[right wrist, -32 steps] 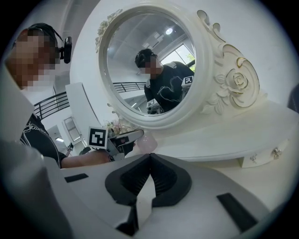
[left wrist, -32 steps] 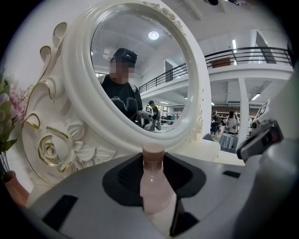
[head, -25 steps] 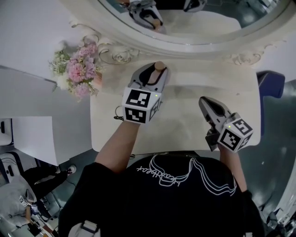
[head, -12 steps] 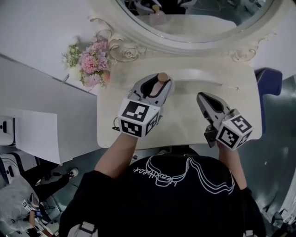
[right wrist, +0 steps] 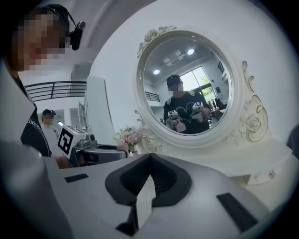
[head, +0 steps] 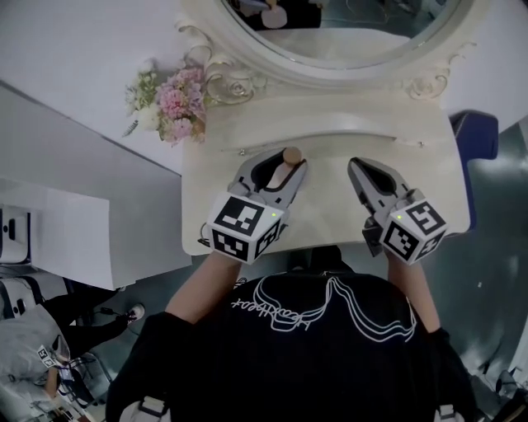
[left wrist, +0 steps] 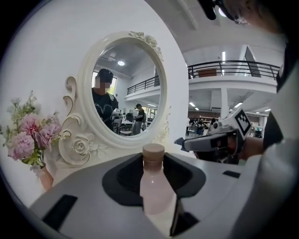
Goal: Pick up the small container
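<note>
A small pale pink bottle (left wrist: 156,191) with a brown cap (head: 291,154) is clamped between the jaws of my left gripper (left wrist: 154,175), which is shut on it and holds it above the cream dressing table (head: 330,140). In the head view the left gripper (head: 279,169) hovers over the table's front left. My right gripper (head: 370,171) is over the front right of the table, its jaws closed together with nothing between them. In the right gripper view the right gripper (right wrist: 150,161) points toward the mirror.
An oval mirror (head: 330,25) in an ornate white frame stands at the back of the table. A vase of pink flowers (head: 169,103) sits at the back left corner. A blue chair (head: 474,136) is at the table's right edge. White panels (head: 58,231) lie to the left.
Both grippers have drawn back from the mirror toward the table's front edge and risen a little. The bottle stayed in the left gripper. The right gripper has rolled slightly.
</note>
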